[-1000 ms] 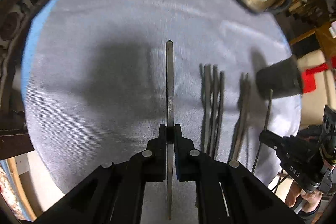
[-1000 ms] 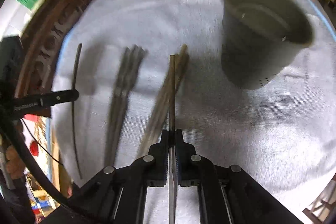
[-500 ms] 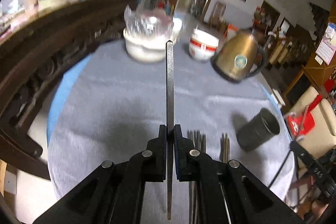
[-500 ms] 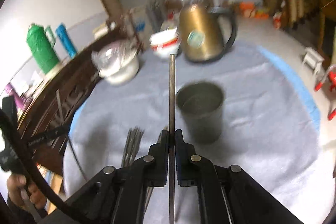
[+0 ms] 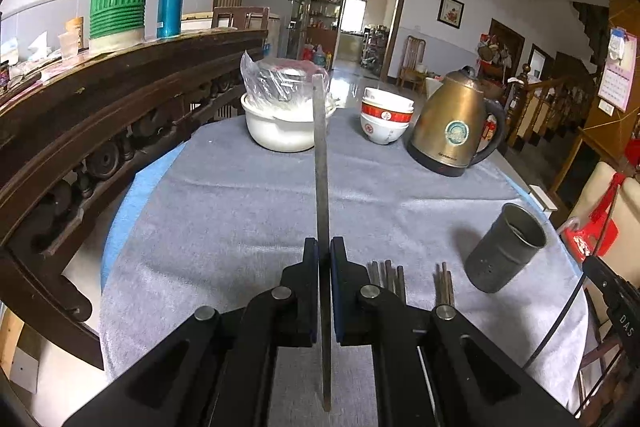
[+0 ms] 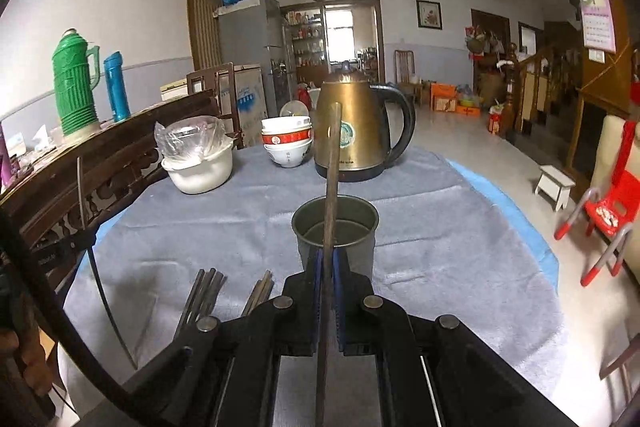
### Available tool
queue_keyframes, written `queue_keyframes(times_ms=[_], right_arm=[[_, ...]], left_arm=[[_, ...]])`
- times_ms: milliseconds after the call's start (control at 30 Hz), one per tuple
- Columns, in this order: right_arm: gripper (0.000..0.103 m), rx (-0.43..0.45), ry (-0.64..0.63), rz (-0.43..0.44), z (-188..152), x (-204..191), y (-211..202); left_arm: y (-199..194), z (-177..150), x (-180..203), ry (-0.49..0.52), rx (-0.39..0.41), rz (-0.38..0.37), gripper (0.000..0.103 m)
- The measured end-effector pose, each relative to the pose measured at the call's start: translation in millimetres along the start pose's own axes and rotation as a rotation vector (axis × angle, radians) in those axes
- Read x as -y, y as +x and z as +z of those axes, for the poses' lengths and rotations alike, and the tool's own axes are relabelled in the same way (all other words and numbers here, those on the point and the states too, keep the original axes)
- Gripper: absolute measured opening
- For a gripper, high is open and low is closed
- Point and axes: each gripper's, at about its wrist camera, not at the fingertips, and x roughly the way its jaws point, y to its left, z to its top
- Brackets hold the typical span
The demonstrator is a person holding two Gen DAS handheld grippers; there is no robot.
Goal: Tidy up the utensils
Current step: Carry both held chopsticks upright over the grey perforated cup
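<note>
1. while both tools point level across the counter, the left tool is clamped tight on a flat grey metal utensil, its jaws closed on the strip with no gap showing.
2. that utensil runs straight out ahead of the left tool, its far tip in front of the white bowl covered in clear plastic.
3. the right tool is likewise closed hard on a brown chopstick, which rises across the mouth of the grey metal cup.
4. whether the chopstick's tip is inside the cup or above it cannot be told.
5. left of the cup, lying on the grey cloth, is a small bundle of brown chopsticks; further left of the cup is a bundle of grey metal ones.
6. beyond the cup stands a brass-coloured kettle, with stacked red-and-white bowls just left of it.
7. well left of the cup, on a dark wooden sideboard, stand a green thermos and a blue flask.
</note>
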Motion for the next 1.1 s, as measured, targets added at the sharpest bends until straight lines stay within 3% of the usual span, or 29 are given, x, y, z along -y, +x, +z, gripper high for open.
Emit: queue_keyframes(times_ms=[467,1100], right_arm=[[0.006,0.030,0.040,0.014,-27,8,-71],[0.006,0.017,0.073,0.021,-29,12,-74]], left_arm=[[-47,-19,-9,0.000,0.026,-0.058,0.007],[-58,-26,-11,-0.018,0.024,-0.086,0.006]])
